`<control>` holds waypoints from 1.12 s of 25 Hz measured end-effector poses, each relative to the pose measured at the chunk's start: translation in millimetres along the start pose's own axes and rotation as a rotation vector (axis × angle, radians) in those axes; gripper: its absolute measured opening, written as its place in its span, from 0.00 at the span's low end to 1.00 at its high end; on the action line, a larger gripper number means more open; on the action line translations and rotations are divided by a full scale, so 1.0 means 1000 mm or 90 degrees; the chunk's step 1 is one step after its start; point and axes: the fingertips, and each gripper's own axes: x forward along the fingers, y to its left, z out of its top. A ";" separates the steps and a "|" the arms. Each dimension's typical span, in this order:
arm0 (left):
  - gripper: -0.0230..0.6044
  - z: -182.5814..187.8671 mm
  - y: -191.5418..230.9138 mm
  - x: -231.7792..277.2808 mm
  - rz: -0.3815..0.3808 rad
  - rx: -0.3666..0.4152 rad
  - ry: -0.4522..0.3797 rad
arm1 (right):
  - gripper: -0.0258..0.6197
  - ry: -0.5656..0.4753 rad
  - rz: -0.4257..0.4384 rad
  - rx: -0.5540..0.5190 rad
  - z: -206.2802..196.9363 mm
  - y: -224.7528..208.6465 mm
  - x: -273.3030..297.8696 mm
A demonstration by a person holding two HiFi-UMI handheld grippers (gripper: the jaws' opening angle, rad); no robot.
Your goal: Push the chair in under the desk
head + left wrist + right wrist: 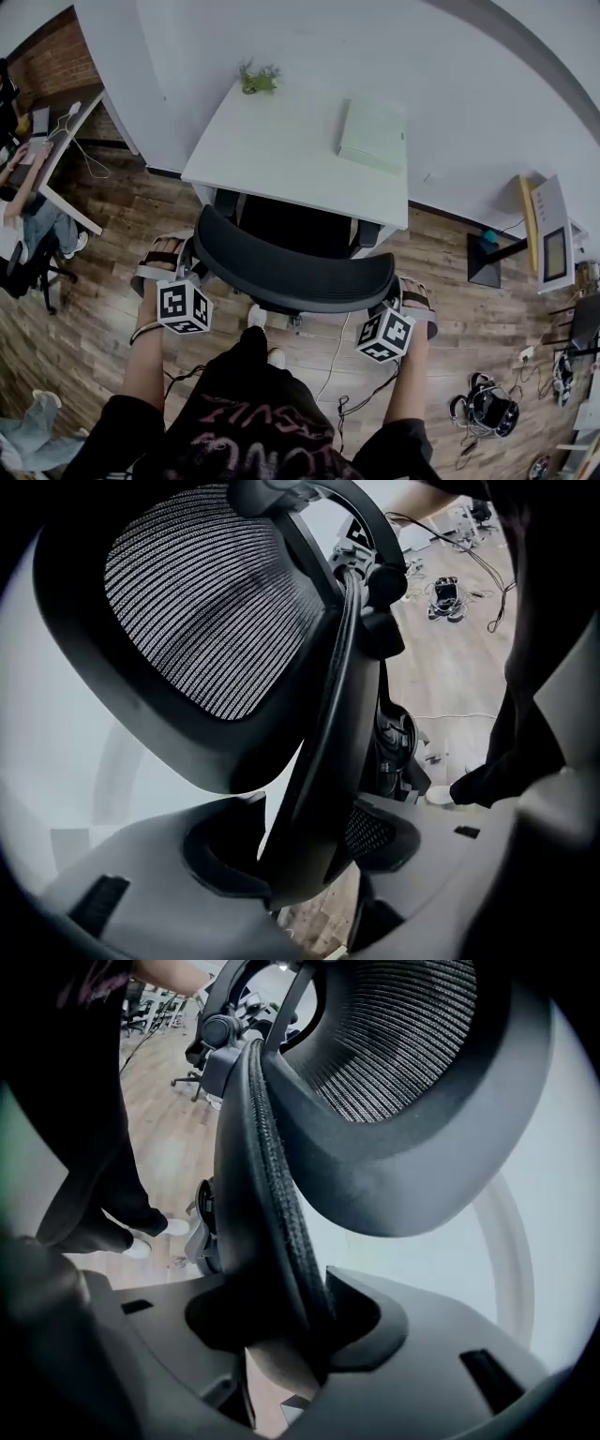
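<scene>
Now the left gripper [309,869] squeezes the black rim of the chair back [323,714], which stands right between its two fingers. The right gripper [281,1335] grabs the other side of that rim, pinched between its fingers too. Just past the fingers, the mesh of the back curves away. Farther out, the front of the chair's seat [291,225] is at the near edge of the white desk [281,150]. Way beyond, on the desk's far side, sit a small green plant [259,79] and a flat pale box [372,134].
</scene>
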 end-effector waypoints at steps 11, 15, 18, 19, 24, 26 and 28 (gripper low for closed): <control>0.44 0.004 0.018 0.025 0.018 -0.005 0.003 | 0.35 0.020 -0.009 -0.005 -0.004 -0.024 0.024; 0.44 0.003 0.032 0.043 0.010 -0.004 0.007 | 0.35 0.021 -0.012 -0.002 -0.001 -0.037 0.036; 0.44 0.001 0.040 0.054 0.010 -0.004 0.009 | 0.35 0.018 -0.009 0.000 0.002 -0.043 0.046; 0.44 0.002 0.042 0.057 0.012 -0.004 0.007 | 0.35 0.018 -0.009 0.001 0.001 -0.046 0.049; 0.44 0.010 0.052 0.070 0.022 -0.004 0.000 | 0.35 0.021 -0.012 0.000 -0.004 -0.061 0.061; 0.44 0.012 0.056 0.076 0.020 -0.004 0.000 | 0.35 0.021 -0.013 0.001 -0.006 -0.066 0.065; 0.44 0.014 0.059 0.081 0.020 -0.003 0.000 | 0.35 0.021 -0.015 0.003 -0.007 -0.070 0.069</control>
